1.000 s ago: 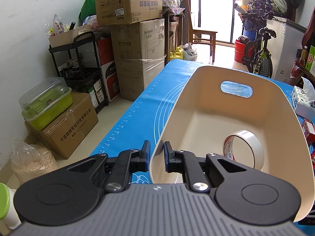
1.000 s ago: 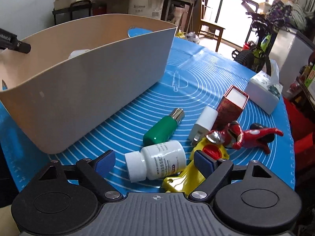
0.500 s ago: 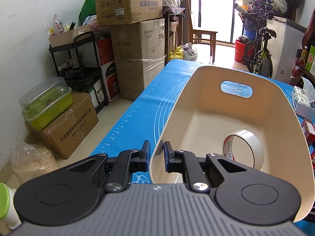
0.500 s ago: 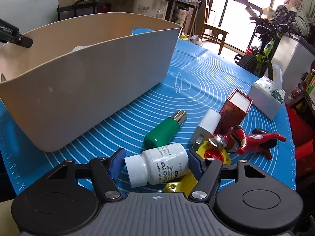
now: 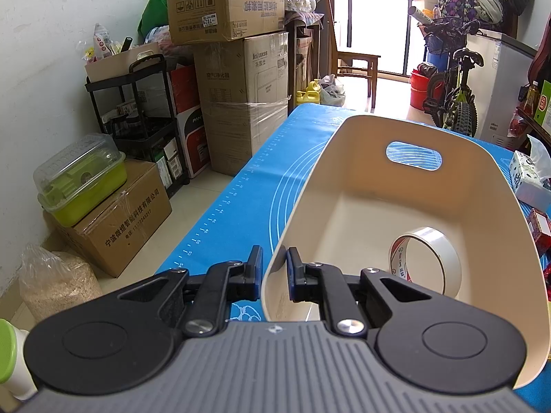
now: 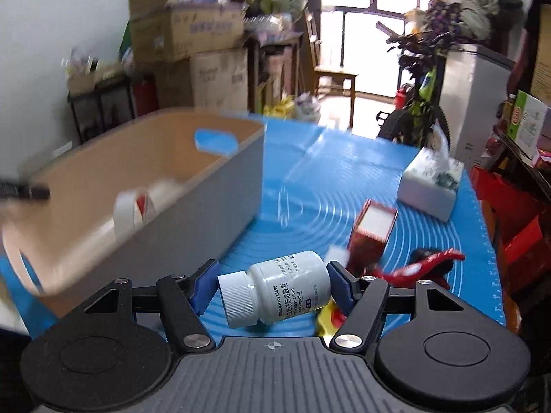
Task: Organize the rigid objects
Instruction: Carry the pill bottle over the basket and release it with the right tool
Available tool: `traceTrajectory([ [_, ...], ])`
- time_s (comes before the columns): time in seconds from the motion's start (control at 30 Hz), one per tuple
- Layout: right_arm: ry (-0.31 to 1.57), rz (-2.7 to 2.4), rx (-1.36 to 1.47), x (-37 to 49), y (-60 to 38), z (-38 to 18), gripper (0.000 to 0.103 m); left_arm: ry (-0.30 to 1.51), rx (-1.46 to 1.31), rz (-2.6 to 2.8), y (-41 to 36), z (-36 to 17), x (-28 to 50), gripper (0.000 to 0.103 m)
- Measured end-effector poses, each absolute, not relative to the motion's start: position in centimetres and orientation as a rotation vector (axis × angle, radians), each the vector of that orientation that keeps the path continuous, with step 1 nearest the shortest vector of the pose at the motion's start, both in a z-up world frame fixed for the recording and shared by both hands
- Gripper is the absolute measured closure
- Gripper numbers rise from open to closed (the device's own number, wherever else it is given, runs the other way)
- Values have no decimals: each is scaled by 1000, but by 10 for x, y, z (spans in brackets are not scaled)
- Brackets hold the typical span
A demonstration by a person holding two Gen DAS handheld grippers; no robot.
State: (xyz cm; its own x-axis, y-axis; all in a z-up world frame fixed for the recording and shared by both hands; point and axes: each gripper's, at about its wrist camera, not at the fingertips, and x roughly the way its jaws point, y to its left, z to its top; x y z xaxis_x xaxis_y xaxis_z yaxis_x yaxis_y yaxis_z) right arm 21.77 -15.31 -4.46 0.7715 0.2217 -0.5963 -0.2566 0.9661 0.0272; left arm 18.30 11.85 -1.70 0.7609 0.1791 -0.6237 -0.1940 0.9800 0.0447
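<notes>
Left gripper [image 5: 274,273] jaws clamped on near rim of cream plastic bin [image 5: 482,186] on tabletop; right gripper [image 6: 270,286] jaws pinching white plastic pill bottle [image 6: 275,292] end to end, lifted; light, rigid, smooth, likely slippery; safer across body.

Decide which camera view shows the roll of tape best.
Left wrist view: the roll of tape stands sharp on the bin floor, its red-printed core visible. Right wrist view shows the roll motion-blurred and partly hidden behind the bin wall.
</notes>
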Motion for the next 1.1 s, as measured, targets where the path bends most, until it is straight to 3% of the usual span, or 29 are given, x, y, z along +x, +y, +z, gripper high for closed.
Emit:
traceTrajectory([
  [0.33, 471, 244, 103, 218, -140, 4, 33, 677, -20, 200, 118, -17, 184, 87],
  [0.63, 443, 310, 114, 236, -101, 16, 33, 677, -20, 201, 118, -17, 184, 87],
  [1.1, 706, 464, -152, 246, -13, -30, 33, 674, -18, 199, 118, -17, 184, 87],
])
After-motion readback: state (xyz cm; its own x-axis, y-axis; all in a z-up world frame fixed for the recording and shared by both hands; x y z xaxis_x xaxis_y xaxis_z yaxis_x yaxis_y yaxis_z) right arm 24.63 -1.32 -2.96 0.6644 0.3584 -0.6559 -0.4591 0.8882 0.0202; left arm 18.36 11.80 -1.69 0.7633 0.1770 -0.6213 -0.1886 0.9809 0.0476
